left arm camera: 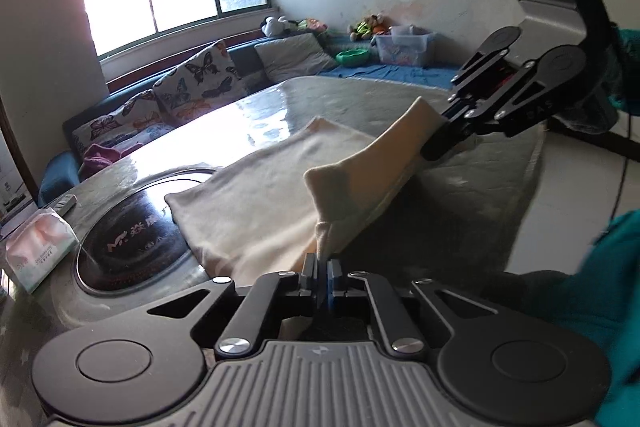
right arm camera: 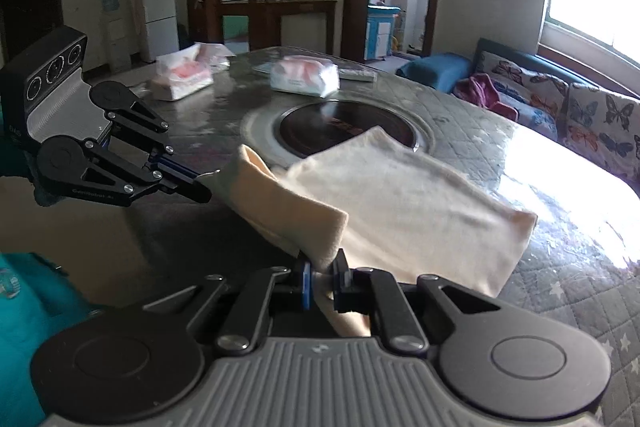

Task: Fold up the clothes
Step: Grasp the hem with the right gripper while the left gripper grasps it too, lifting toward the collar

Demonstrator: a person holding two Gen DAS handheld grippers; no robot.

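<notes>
1. The cream cloth (left arm camera: 256,195) lies on the table (left arm camera: 460,227), partly over the round hob (left arm camera: 132,227); it looks already doubled at least once.
2. The left gripper (left arm camera: 322,267) is clenched on one near corner, and the right gripper (right arm camera: 322,277) is clenched on the other.
3. The near edge hangs lifted between them, off the table.
4. Judged left to do: carry that edge over the far part, lay it flat, let go.
</notes>
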